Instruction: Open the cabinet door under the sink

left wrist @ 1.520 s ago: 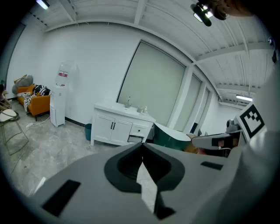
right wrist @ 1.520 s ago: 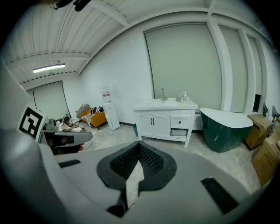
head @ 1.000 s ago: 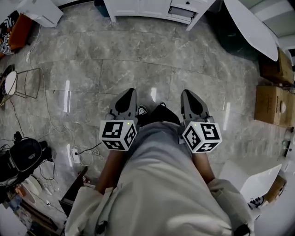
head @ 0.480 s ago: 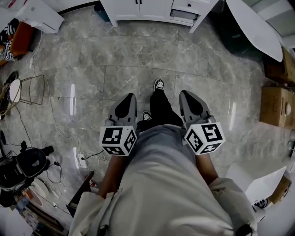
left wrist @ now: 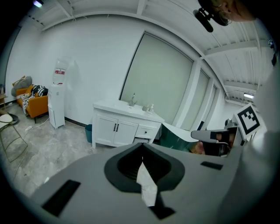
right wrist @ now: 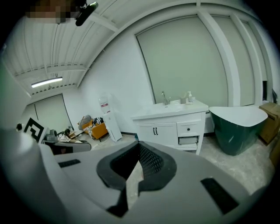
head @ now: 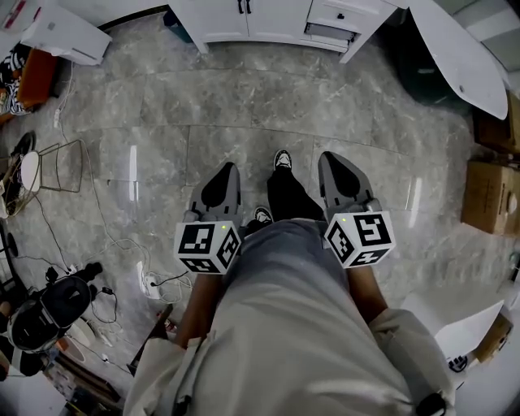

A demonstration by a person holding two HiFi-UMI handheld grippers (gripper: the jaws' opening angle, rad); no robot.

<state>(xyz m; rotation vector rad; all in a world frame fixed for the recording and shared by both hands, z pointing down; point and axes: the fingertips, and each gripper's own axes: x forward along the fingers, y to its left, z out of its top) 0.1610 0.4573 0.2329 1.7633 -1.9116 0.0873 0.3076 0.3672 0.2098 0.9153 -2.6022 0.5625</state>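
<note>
Two in number, the left hand-held gripper [head: 230, 169] and the right hand-held gripper [head: 328, 158] hung side by side, near the person's waist, each with jaws pressed together and holding nothing. One white sink cabinet [head: 244, 15] stood far ahead on the marble floor [head: 162, 106], its two doors [right wrist: 148, 134] shut, with two black handles [left wrist: 116, 127]. Since half a second earlier, more of the cabinet showed.

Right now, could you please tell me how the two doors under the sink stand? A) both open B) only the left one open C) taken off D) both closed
D: in the right gripper view, both cabinet doors sit flush below the sink, their dark handles side by side.
</note>
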